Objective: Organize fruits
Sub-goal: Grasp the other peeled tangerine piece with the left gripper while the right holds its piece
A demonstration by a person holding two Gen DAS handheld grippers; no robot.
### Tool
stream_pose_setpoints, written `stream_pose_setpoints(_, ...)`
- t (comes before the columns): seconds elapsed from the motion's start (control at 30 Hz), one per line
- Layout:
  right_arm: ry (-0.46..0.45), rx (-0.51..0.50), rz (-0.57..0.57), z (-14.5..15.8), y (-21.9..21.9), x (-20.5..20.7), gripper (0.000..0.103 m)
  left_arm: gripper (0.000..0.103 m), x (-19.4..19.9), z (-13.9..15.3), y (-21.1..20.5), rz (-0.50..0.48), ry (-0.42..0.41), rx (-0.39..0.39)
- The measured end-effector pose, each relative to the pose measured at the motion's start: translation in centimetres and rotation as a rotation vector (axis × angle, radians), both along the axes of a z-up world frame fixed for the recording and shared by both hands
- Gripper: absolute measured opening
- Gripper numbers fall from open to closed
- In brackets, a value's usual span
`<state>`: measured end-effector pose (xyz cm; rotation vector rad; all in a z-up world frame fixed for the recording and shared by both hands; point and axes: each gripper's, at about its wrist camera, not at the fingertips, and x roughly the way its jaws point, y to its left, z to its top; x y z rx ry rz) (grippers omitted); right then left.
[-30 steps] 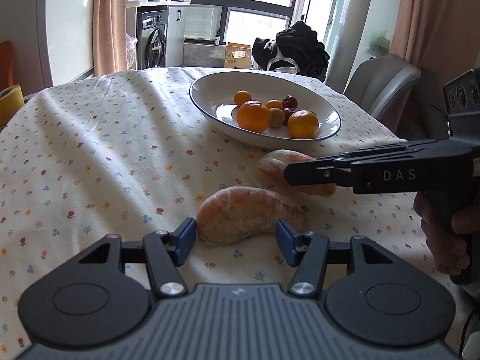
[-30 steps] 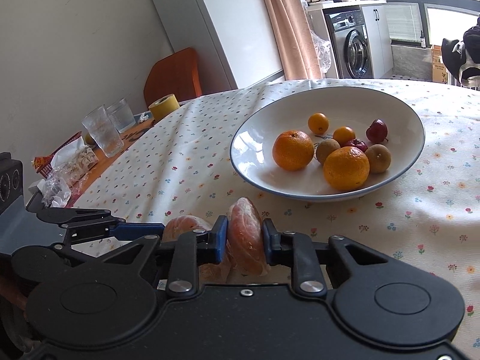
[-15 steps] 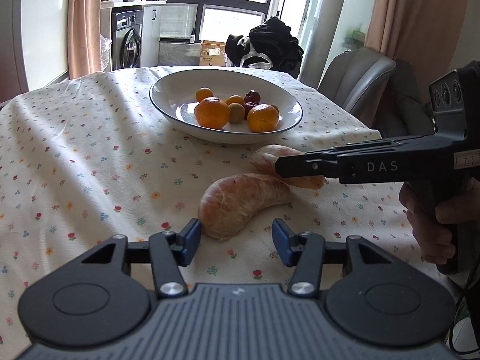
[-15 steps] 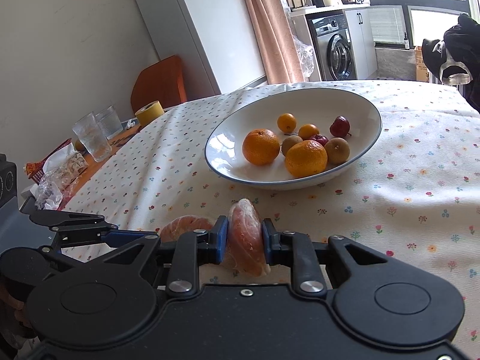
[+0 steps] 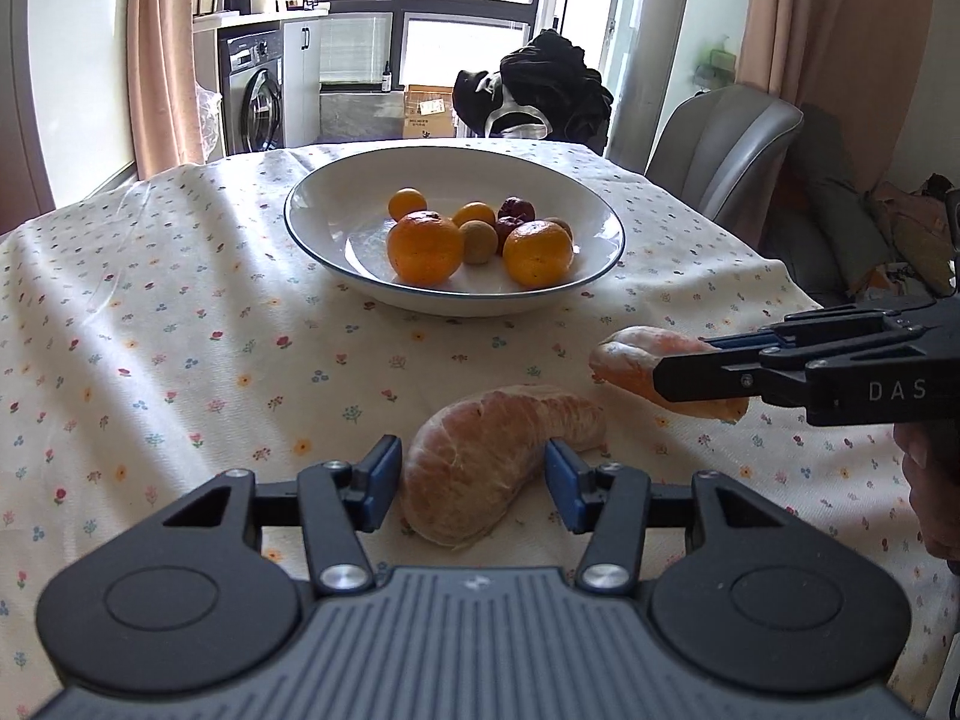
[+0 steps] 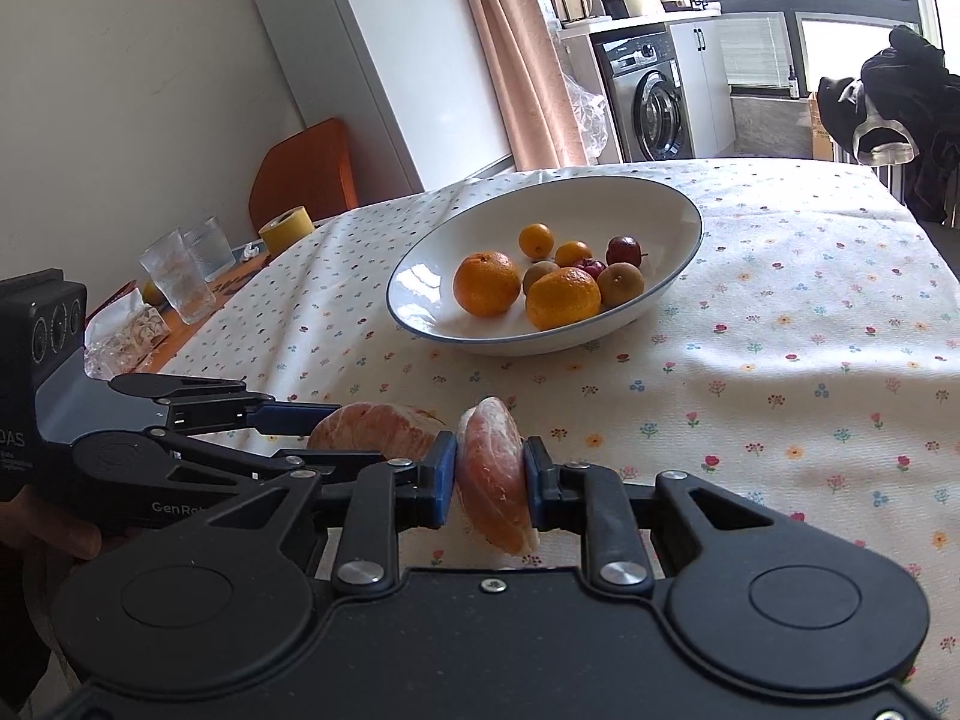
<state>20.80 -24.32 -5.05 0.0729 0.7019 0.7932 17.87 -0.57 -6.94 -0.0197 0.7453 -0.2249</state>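
A tabletop (image 5: 150, 360) under a cream cloth printed with small flowers filled both views. On it sat a wide white ceramic bowl with a thin blue rim (image 5: 312, 240), holding two large oranges (image 5: 425, 247), smaller orange fruits, brownish round ones and a couple of dark red ones. Only the right wrist view took in the far left edge, where two clear drinking glasses (image 6: 180, 276) and a yellow roll of tape (image 6: 287, 227) stood beside an orange chair back; only the left wrist view showed the grey padded chair (image 5: 720, 144) on the other side.

Nearer than the bowl, the left tongs (image 5: 473, 480) stood apart, their blue pads either side of a large peeled pinkish citrus segment (image 5: 480, 468) lying curved on the cloth, not touching it. The right tongs (image 6: 489, 471) were clamped on a smaller peeled orange-pink citrus segment (image 6: 493, 468), held on edge; the left view showed it raised just off the cloth, right of the lying piece.
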Motion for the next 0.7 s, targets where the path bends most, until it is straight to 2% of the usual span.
stream_pose_setpoints(0.3, 0.008, -0.007, 0.04, -0.1, -0.4, -1.0, 0.022, 0.051, 0.6, 0.0, -0.9, 0.015, 0.005, 0.01)
stream_pose_setpoints(0.6, 0.015, -0.006, 0.046, -0.5, 0.7, -0.1, 0.021, 0.051, 0.6, 0.0, -1.0, -0.008, 0.008, 0.011)
stream_pose_setpoints(0.7, 0.015, -0.003, 0.048, -0.6, 0.9, 0.1, 0.021, 0.051, 0.9, -0.1, -1.4, -0.012, -0.005, 0.037)
